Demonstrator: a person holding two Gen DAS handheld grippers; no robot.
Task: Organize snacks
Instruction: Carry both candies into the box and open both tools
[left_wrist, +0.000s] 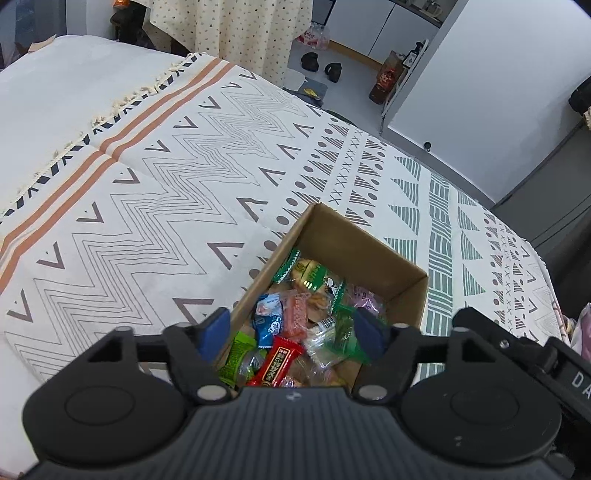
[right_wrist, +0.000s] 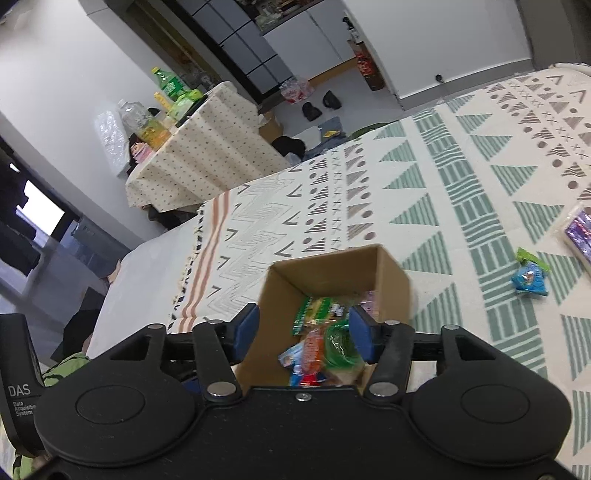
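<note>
— Where did the sorting stand?
— Both grippers, left gripper (left_wrist: 291, 332) and right gripper (right_wrist: 303, 334), hung over the cardboard box (left_wrist: 369, 247) of snacks, jaws apart, holding nothing.
— And next?
— Likely the blue packet (right_wrist: 530, 281) lying loose on the blanket (right_wrist: 461, 192); open room there, well clear of the box wall.

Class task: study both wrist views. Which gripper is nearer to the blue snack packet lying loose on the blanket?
Right, most likely. The right gripper hovers over the cardboard box, with the blue snack packet on the blanket to its right. The left gripper also hangs over the box; its view misses the packet.
</note>
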